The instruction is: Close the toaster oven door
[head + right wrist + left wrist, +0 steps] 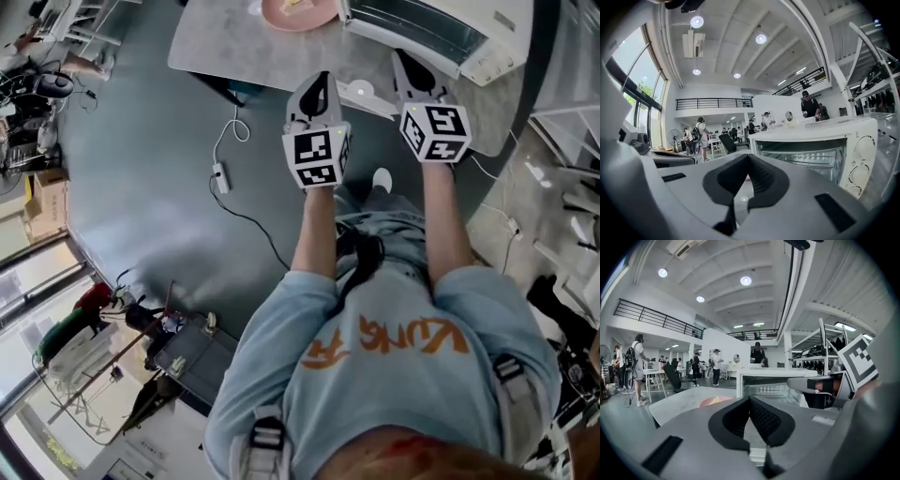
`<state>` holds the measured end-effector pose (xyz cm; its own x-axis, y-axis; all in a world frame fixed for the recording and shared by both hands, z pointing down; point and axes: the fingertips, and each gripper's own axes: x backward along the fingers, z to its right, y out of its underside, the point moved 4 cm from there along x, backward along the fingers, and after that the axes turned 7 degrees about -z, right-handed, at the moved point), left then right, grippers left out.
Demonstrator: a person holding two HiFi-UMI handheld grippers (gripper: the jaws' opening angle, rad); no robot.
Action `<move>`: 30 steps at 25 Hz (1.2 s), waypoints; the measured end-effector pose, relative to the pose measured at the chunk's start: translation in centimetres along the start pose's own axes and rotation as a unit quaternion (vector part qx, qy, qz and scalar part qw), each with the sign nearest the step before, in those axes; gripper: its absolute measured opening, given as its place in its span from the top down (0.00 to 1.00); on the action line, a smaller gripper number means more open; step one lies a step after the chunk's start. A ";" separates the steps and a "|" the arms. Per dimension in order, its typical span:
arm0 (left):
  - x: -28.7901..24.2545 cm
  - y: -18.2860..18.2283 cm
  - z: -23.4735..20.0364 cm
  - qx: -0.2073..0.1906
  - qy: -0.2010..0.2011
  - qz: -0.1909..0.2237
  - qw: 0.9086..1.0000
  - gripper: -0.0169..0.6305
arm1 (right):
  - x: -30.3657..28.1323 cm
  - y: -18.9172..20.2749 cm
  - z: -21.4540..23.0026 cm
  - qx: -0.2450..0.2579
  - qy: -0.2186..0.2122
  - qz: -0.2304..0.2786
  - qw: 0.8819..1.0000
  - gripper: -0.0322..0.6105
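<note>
Your left tongs (320,86) and right tongs (406,64) are both clenched, with nothing between them. The toaster oven (820,145) stands open on the counter (211,47), just ahead of the right tongs, with its wire rack showing. A pink plate (295,11) lies ahead of the left tongs, beside the oven.

The head view looks steeply down from above the person's shoulders onto the left gripper (322,82) and right gripper (401,58). The table (216,42) and toaster oven (422,28) lie just beyond their tips. Each gripper view sits low behind its own jaws and faces nearly level. From the left gripper (750,400) the toaster oven (773,380) stands ahead and slightly right. From the right gripper (749,157) it is near, ahead and right. All three views share the toaster oven.
</note>
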<state>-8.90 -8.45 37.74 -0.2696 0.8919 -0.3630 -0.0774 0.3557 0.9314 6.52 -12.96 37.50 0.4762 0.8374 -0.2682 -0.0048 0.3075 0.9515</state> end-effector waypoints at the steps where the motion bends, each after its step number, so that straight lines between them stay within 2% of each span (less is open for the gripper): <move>1: -0.7 -0.2 -0.3 0.001 0.004 0.000 1.000 0.97 | -0.3 -0.1 0.3 0.004 0.003 -0.001 1.000 0.95; 9: -4.9 -0.7 -1.7 -0.001 0.037 -0.014 0.999 0.97 | 0.6 -0.8 6.8 -0.013 0.078 -0.013 0.997 0.95; 15: -6.8 2.1 -0.8 -0.038 0.079 -0.062 0.994 0.97 | -0.1 2.2 7.1 -0.021 0.089 -0.044 0.995 0.95; 19: -7.9 4.0 -1.1 -0.004 0.093 -0.078 0.993 0.97 | -0.4 4.7 7.2 -0.034 0.095 -0.064 0.993 0.95; 21: -8.5 5.0 -1.0 -0.001 0.102 -0.089 0.991 0.97 | -0.3 5.9 7.4 -0.046 0.093 -0.076 0.992 0.95; 26: -8.9 7.9 -0.3 -0.054 0.147 -0.138 0.978 0.97 | 0.2 9.0 6.1 -0.055 0.056 -0.117 0.990 0.95; 30: -9.1 9.7 0.0 -0.094 0.180 -0.163 0.966 0.97 | 0.4 11.3 4.7 -0.045 0.055 -0.147 0.987 0.95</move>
<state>-7.18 -13.07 50.10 -0.5144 0.5745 -0.6367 -0.3787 0.5139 0.7697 10.82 -11.25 48.87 0.3696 0.7489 -0.5501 0.0390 0.5790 0.8144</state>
